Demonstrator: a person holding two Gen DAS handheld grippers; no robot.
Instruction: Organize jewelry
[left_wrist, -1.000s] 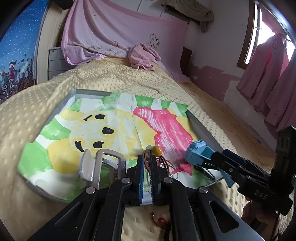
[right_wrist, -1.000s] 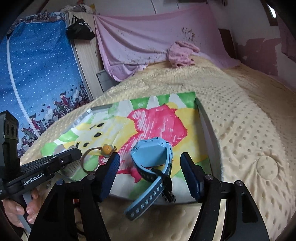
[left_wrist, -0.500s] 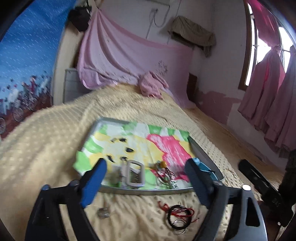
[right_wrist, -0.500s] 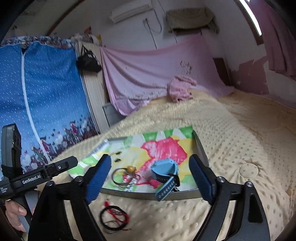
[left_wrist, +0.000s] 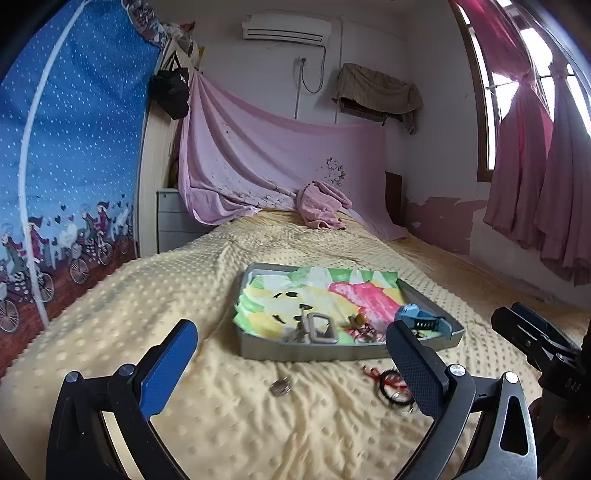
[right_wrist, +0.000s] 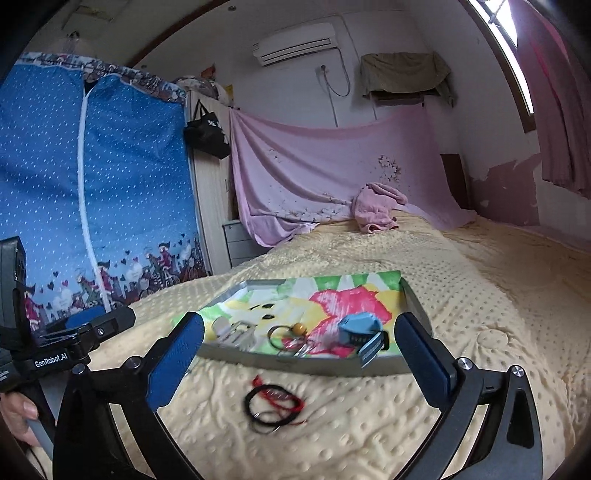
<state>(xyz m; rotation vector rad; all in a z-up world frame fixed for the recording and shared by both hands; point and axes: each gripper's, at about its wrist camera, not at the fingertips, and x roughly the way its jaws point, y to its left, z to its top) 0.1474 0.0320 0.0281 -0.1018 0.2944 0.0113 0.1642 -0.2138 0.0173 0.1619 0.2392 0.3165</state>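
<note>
A grey tray lined with a colourful cloth sits on the yellow bed; it also shows in the right wrist view. In it lie a blue watch, a silver clip and a cord bracelet with an amber bead. On the blanket before the tray lie a black and red cord bracelet and a small silver ring. My left gripper and right gripper are both open and empty, held back from the tray.
The bed's yellow dotted blanket spreads all around. A pink cloth bundle lies at the head. A blue patterned wardrobe cover stands at the left, pink curtains at the right.
My left gripper opened and let go of the beaded cord bracelet in the tray. Both grippers pulled back and up from the tray, so the whole bed shows.
</note>
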